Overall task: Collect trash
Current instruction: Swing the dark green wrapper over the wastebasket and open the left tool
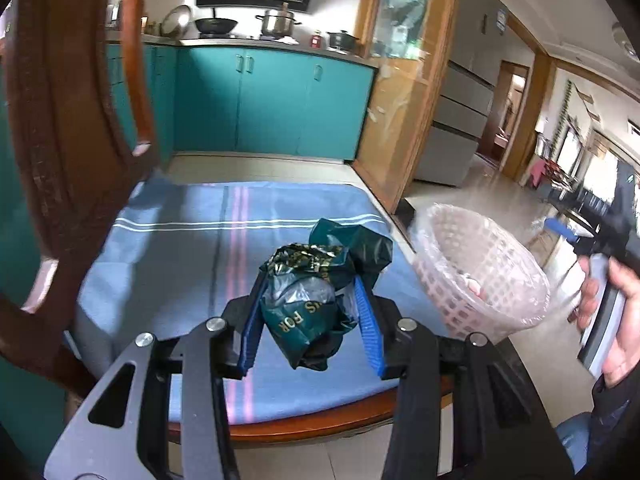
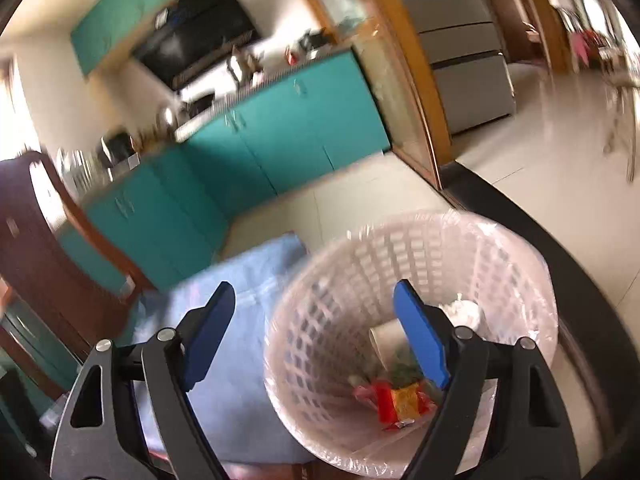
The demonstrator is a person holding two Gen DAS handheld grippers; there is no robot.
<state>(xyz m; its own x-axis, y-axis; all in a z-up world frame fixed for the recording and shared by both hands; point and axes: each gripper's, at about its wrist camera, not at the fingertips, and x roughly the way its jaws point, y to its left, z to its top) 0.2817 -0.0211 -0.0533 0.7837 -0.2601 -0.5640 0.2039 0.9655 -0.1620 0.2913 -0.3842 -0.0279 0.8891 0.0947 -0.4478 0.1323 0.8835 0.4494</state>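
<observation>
Left wrist: left gripper [image 1: 310, 316] clamps green wrapper [image 1: 316, 280], seemingly above cloth [image 1: 172, 264]

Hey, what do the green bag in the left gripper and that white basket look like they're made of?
Green bag: thin, glossy plastic film, judging by its crumpled folds, shiny highlights and gold print. White basket: looks like rigid moulded plastic, given its lattice of square holes, and it is lined with a clear plastic bag that wrinkles and glints over the rim. The left gripper is shut on the bag.
</observation>
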